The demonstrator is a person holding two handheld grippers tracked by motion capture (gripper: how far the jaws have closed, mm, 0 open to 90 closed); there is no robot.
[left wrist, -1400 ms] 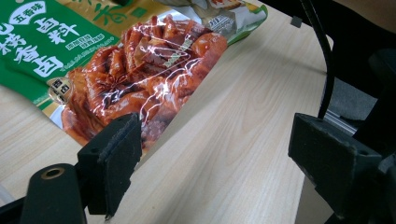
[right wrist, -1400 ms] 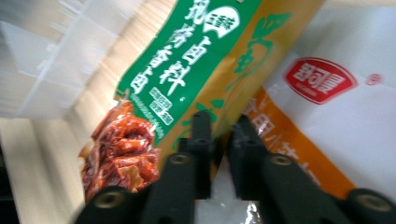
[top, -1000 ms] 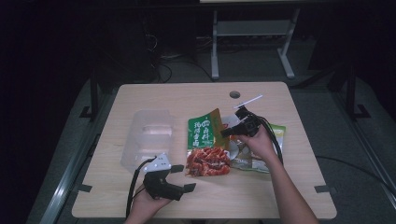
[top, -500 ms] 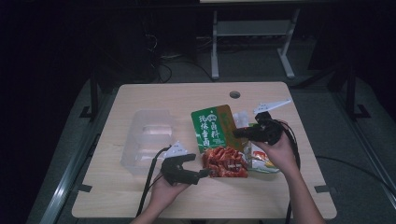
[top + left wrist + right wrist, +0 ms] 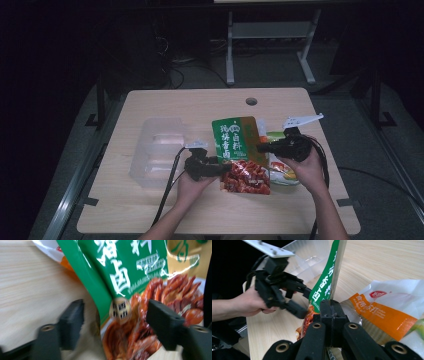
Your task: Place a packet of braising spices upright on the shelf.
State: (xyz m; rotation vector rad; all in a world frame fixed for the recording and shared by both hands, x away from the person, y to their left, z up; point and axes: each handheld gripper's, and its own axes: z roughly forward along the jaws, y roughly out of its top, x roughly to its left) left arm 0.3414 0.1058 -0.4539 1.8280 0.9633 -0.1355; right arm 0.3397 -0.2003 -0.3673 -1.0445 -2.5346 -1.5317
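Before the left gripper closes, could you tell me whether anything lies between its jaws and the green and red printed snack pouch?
Nothing visible does. The left gripper already straddles the left edge of the green and red printed snack pouch, its jaws having just been closing with a gap at each pad. The right gripper is shut on the pouch's other edge, holding it up above the pale wooden table.

You moved L gripper (image 5: 223, 169) right, up to the pouch (image 5: 239, 150); jaws just closing around its left edge. R gripper (image 5: 260, 148) lifted pouch more upright, shifted it right.
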